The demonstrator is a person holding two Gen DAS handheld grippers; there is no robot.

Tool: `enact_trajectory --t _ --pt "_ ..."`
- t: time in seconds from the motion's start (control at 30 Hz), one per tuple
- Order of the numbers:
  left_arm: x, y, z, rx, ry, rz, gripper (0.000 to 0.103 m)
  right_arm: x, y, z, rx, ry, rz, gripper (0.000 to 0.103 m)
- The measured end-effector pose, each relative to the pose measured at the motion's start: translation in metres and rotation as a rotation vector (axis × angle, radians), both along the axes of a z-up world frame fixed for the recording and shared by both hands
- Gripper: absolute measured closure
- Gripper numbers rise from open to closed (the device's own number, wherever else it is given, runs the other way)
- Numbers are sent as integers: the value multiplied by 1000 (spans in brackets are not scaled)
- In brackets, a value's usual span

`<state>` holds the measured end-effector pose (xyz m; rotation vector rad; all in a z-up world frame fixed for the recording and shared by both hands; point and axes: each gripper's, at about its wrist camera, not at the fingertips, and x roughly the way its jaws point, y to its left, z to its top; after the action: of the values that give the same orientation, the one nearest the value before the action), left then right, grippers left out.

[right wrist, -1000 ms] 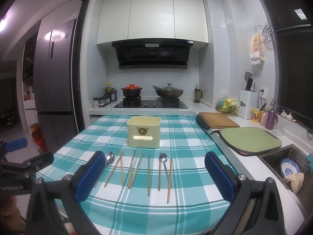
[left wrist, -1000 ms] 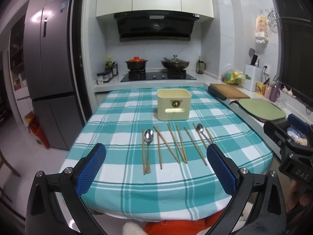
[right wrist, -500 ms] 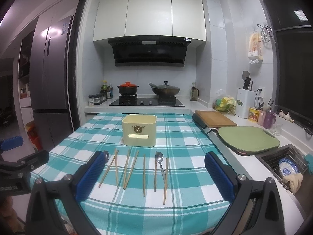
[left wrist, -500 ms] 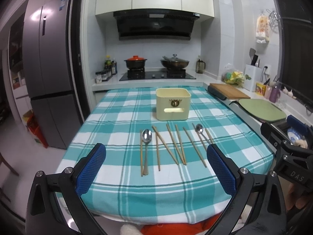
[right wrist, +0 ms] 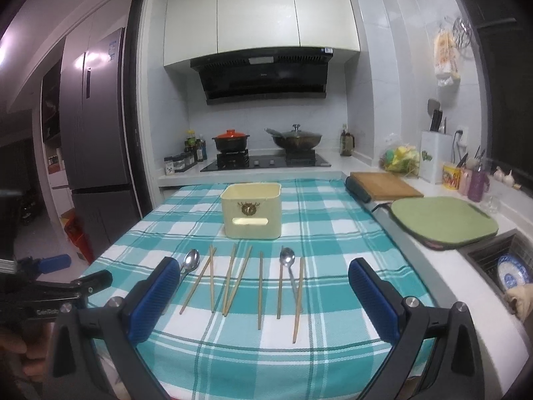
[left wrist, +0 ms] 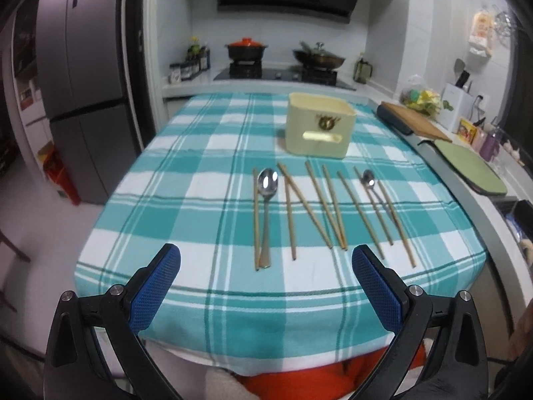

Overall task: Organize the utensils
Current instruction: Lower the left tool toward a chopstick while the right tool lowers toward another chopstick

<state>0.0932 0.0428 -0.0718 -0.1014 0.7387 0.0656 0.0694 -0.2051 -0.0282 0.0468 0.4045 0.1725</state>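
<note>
1. Wooden chopsticks (left wrist: 328, 205) and a spoon (left wrist: 267, 196) lie before the cream holder (left wrist: 318, 128) on the checked surface (left wrist: 186, 200); left tongs (left wrist: 266, 263) spread wide, holding nothing.
2. Right tongs (right wrist: 265, 275) likewise released; crossed sticks risk two lifting together.

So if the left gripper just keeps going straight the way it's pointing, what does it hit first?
Probably the utensil row: the open left gripper aims at the large spoon and neighbouring chopsticks on the checked tablecloth. Depth is unclear.

2 spoons (left wrist: 267, 180) (left wrist: 368, 177), 8 chopsticks (left wrist: 256, 220), 1 cream holder box (left wrist: 318, 128), 2 pots (left wrist: 247, 50) on stove.
</note>
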Motion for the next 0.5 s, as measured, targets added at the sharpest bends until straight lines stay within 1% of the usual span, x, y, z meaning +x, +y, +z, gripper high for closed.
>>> enact_trajectory --t 0.07,0.1,0.2,0.23,0.37,0.5 --pt "11 13 -17 -2 51 37 1 15 -6 -16 39 56 13 0" --pt "16 18 -24 8 70 56 1 23 -9 -24 43 78 5 0" --pt "30 28 -40 42 106 94 1 47 -20 -48 19 158 -44 0" --pt "36 30 -46 48 116 99 1 60 -25 -59 18 204 -60 0" --pt "70 39 -64 68 153 108 1 93 -39 -89 23 315 -70 0" --pt "115 45 -76 80 159 75 1 114 -40 -99 4 376 -73 0"
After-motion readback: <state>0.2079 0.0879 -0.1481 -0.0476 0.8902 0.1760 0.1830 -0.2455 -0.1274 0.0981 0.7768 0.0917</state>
